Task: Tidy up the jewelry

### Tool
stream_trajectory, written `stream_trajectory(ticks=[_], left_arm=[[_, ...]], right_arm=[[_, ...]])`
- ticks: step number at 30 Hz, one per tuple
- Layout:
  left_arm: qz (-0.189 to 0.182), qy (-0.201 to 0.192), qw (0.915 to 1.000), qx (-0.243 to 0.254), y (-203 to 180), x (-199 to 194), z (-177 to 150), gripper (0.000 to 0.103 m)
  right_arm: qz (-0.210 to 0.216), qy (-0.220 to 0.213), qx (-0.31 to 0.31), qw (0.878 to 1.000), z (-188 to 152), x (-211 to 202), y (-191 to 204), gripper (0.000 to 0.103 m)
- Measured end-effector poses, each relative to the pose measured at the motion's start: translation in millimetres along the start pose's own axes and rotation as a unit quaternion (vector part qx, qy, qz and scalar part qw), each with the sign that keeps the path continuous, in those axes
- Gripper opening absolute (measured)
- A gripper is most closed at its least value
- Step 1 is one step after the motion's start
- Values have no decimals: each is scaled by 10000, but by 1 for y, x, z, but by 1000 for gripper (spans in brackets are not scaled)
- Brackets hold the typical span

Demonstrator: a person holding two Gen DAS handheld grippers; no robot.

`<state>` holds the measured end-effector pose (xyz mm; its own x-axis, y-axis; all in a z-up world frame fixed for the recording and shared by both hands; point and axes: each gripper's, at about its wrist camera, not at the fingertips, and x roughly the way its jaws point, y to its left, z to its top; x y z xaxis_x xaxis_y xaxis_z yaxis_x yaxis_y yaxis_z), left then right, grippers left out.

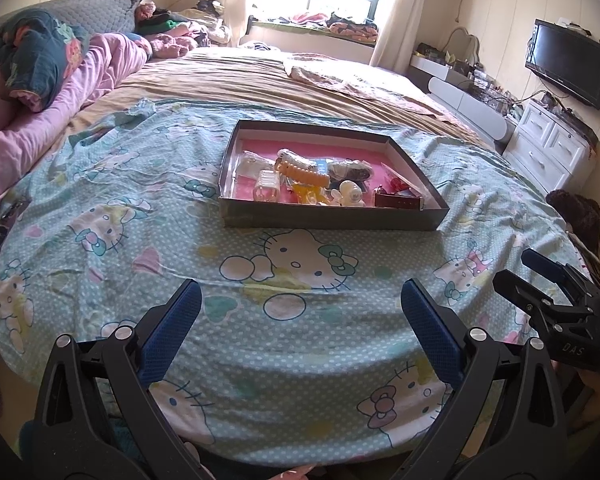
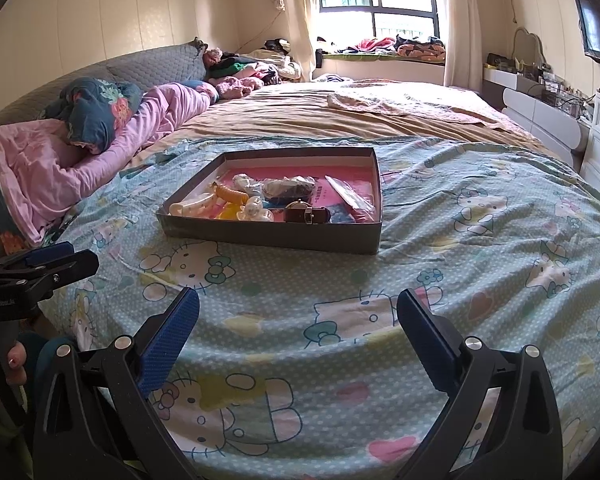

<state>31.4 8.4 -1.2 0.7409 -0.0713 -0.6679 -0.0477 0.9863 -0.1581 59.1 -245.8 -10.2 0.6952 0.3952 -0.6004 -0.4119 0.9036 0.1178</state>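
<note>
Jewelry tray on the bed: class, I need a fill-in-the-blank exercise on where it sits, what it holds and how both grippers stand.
1. The shallow tray rests on a ____ printed with cartoon cats.
2. The tray's inner floor is coloured ____.
3. The jaws of the left gripper and the right gripper are both ____.
4. The brown watch strap lies against the tray's ____ wall.

Missing words: bedsheet; pink; open; near

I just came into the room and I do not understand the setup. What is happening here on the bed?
A person holds two tongs over a bed covered with a cartoon-cat sheet. Both the left tongs and the right tongs are open and hold nothing. Ahead of them, a shallow box sits on the sheet, holding mixed accessories, among them a brown strap watch and an orange hair clip. Nothing is being touched at this moment.
</note>
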Motion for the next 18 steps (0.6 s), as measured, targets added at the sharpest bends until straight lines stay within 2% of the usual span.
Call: stream_trajectory(ticks=[18], left_arm=[[68, -4, 10000, -10, -1, -7, 1, 93]], right_arm=[[11, -3, -2, 10000, 0, -1, 1, 98]])
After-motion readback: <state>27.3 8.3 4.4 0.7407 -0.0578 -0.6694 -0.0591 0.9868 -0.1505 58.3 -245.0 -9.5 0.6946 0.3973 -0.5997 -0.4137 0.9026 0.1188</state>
